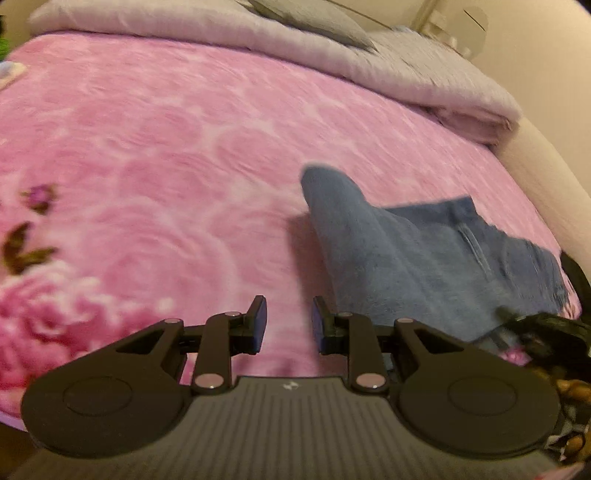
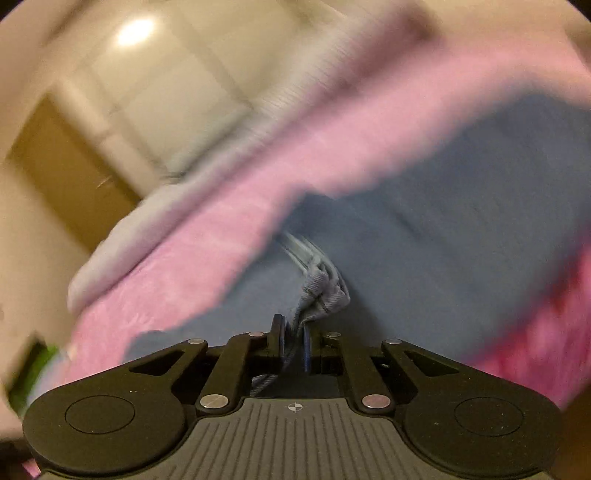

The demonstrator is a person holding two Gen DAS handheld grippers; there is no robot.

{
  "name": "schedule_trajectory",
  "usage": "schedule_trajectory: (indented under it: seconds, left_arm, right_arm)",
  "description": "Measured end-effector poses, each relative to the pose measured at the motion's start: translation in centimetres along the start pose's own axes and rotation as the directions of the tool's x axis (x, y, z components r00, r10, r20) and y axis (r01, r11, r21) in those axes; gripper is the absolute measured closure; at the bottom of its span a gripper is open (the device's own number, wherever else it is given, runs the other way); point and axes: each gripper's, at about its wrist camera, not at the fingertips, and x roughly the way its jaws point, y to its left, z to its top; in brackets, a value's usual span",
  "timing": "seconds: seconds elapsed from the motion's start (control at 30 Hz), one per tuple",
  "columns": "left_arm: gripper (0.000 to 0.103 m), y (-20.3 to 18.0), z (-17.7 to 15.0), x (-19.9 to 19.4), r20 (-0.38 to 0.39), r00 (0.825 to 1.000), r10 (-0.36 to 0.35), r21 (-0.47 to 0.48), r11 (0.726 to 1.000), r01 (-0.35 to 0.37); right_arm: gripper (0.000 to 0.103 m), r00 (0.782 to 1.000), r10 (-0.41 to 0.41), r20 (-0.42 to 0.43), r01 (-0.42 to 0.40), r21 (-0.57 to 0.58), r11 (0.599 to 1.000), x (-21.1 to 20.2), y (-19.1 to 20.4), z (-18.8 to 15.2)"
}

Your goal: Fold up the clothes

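A blue denim garment [image 1: 417,254] lies on the pink floral blanket [image 1: 166,155], at the right of the left wrist view, with one part raised in a hump. My left gripper [image 1: 289,325] is open and empty, just left of the garment's near edge. My right gripper [image 2: 294,341] is shut on a bunched seam of the denim garment [image 2: 406,221], which spreads out beyond the fingers. The right gripper also shows in the left wrist view [image 1: 532,325], at the garment's near right corner. The right wrist view is blurred.
A folded pale lilac quilt [image 1: 332,62] and a grey pillow [image 1: 314,18] lie along the far side of the bed. The bed's cream padded edge [image 1: 546,166] runs down the right. A brown door [image 2: 70,177] and a cream wall stand beyond.
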Motion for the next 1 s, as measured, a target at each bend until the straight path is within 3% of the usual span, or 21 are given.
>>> schedule_trajectory:
  seconds: [0.03,0.1,0.3,0.4,0.53,0.63,0.7,0.8,0.9,1.0]
  left_arm:
    - [0.082,-0.6,-0.1,0.4,-0.011,1.000,0.004,0.014,1.000,-0.003]
    - [0.082,-1.4,-0.1,0.6,-0.015,1.000,0.020,0.035,0.999,-0.019]
    - [0.082,-1.6,-0.1,0.7,-0.022,0.998,0.059,0.024,0.998,-0.059]
    - [0.082,-2.1,0.3,0.4,-0.021,0.997,0.072,0.034,0.997,-0.071]
    - [0.082,-4.0,1.1,0.2,-0.002,0.998,0.058,0.078,0.995,-0.058]
    - [0.082,-6.0,1.6,0.7,0.008,1.000,0.013,0.115,0.993,-0.014]
    - [0.082,-7.3,1.8,1.7,-0.009,1.000,-0.014,0.139,0.990,0.015]
    - [0.082,-9.4,1.6,4.0,-0.056,0.998,-0.020,0.180,0.983,0.030]
    - [0.082,-11.0,1.2,6.0,-0.105,0.994,-0.012,0.222,0.974,0.035]
    - [0.082,-11.9,1.1,6.9,-0.120,0.993,0.008,0.256,0.966,0.023]
  right_arm:
    - [0.095,0.999,0.031,-0.027,-0.028,0.114,0.993,0.6,-1.9,0.1]
    - [0.094,0.994,0.111,-0.003,-0.106,0.263,0.959,0.8,-3.8,0.2]
    - [0.094,0.992,0.128,0.014,-0.127,0.281,0.951,1.9,-3.6,1.1]
    - [0.096,0.996,0.079,0.052,-0.082,0.073,0.994,0.3,-0.9,1.4]
    - [0.097,0.966,0.137,0.219,-0.093,-0.197,0.976,-3.6,2.7,3.0]
    - [0.097,0.914,0.107,0.392,-0.006,-0.251,0.968,-7.3,1.8,5.5]
    - [0.097,0.894,0.014,0.448,0.096,-0.221,0.971,-8.8,-1.0,7.1]
    - [0.096,0.922,-0.130,0.365,0.152,-0.031,0.988,-8.2,-7.6,9.0]
    - [0.096,0.946,-0.106,0.308,0.074,0.115,0.991,-7.5,-12.0,8.9]
    - [0.096,0.944,-0.098,0.316,0.079,0.072,0.994,-7.9,-11.5,9.1]
